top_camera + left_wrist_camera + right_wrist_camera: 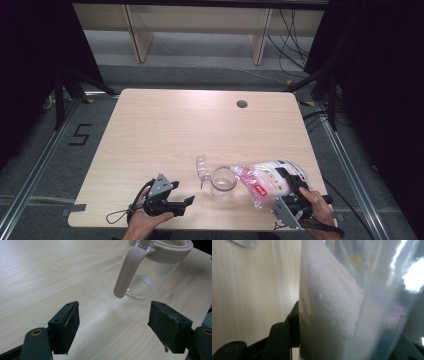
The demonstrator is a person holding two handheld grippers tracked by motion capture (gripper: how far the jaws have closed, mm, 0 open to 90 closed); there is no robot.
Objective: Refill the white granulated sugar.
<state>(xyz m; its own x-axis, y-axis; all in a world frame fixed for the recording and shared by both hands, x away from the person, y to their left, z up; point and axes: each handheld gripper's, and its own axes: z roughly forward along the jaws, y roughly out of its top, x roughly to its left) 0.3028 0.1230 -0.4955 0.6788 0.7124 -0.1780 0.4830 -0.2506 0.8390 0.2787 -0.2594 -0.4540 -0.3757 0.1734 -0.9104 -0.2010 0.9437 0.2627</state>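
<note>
High view: a wooden worktop [165, 130] was seen from above, with a round hole [242, 104] near its far edge. A clear jar [223, 183] stood upright near the front edge, its lid [202, 169] flipped open to the left. A clear bag [265, 181] of white powder was held tilted, its open end touching or just over the jar rim; which one could not be told. The right tongs [292, 184] were clamped on the bag's rear half, with a hand [316, 206] behind them at the worktop's front right corner. The left tongs [186, 204] were rested low on the worktop, left of the jar and apart from it, pointed toward it, held by the other hand [145, 220].

Left gripper view: the left tongs [113, 326] were seen wide open with nothing between the pads [71, 326], just bare worktop [50, 277]. The jar [147, 277] was seen just ahead, upright, with a pinkish rim band and a pinkish strap [127, 270] hanging down its side. No contact with the jar was made.

Right gripper view: the bag [352, 302] was seen pressed between the jaws, about half closed on it, white powder [324, 315] packed against the plastic. One black pad [294, 325] was seen against the bag's left side; the other was hidden behind the bag. Worktop [249, 290] was seen to the left.
</note>
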